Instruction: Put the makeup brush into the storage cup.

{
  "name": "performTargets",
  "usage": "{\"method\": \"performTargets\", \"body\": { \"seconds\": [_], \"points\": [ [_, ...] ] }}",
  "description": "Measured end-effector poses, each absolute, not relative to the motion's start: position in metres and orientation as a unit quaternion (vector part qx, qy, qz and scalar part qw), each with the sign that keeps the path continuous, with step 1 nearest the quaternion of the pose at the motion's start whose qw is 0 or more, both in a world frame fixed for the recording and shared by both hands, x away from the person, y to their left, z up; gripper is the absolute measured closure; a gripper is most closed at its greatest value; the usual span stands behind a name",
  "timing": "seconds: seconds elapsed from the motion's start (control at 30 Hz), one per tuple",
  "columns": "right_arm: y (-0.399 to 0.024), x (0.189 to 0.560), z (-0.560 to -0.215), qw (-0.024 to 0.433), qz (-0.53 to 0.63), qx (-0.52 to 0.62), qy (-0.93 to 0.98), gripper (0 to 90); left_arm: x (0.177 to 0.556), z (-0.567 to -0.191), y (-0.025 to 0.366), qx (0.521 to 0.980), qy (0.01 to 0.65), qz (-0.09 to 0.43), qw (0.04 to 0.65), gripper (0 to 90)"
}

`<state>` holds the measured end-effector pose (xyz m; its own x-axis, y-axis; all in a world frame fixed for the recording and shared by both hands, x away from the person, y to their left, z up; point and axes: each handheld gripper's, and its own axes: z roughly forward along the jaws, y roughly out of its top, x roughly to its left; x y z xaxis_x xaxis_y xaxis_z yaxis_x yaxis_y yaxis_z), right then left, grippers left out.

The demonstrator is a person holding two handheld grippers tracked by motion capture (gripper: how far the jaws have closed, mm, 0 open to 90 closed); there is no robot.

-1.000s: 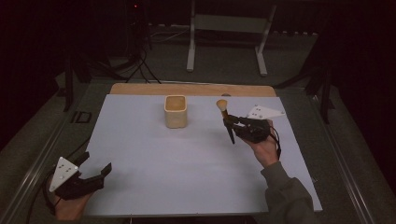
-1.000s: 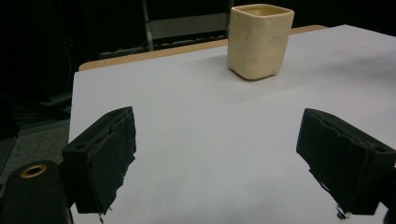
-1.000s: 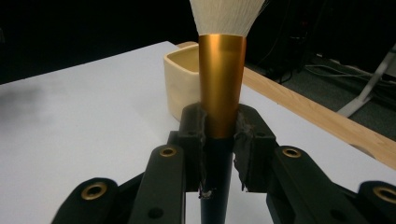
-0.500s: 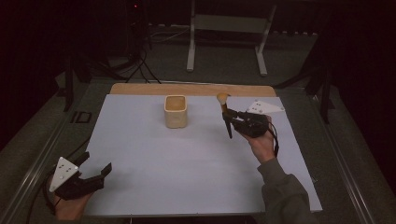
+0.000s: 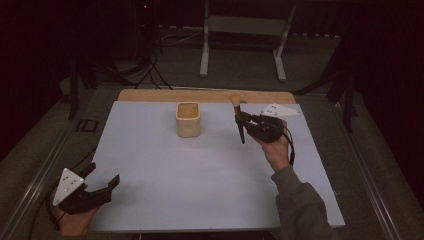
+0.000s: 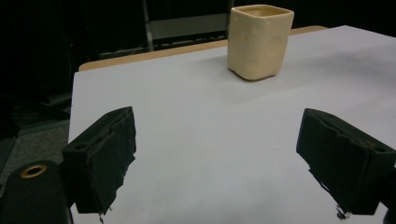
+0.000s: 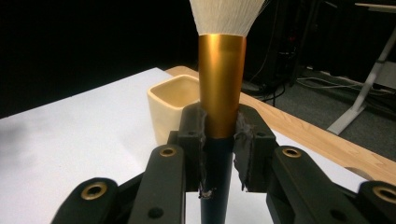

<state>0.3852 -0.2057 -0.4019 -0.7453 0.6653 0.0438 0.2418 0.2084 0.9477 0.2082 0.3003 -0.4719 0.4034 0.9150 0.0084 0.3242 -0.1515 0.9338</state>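
A cream square cup stands upright on the white table sheet, toward the back middle; it also shows in the left gripper view and the right gripper view. My right gripper is shut on a makeup brush with a gold ferrule, pale bristles up and dark handle down, held above the table to the right of the cup. My left gripper rests open at the near left corner, its pads wide apart with nothing between them.
A wooden board edge runs along the table's back. Behind it stand a metal frame's legs and cables on the floor. A small dark object lies off the table's left side.
My right gripper has carried the brush a little toward the back and turned it more upright. The left gripper has stayed put.
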Motion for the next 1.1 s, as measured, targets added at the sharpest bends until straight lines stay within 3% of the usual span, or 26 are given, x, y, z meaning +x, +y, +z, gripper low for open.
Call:
{"method": "performTargets", "body": {
  "seconds": [1.1],
  "points": [
    [-0.175,0.411,-0.401,0.191,0.568,0.312,0.737,73.7,0.208,-0.472,0.303,0.686,0.452,0.312,0.477,12.8]
  ]
}}
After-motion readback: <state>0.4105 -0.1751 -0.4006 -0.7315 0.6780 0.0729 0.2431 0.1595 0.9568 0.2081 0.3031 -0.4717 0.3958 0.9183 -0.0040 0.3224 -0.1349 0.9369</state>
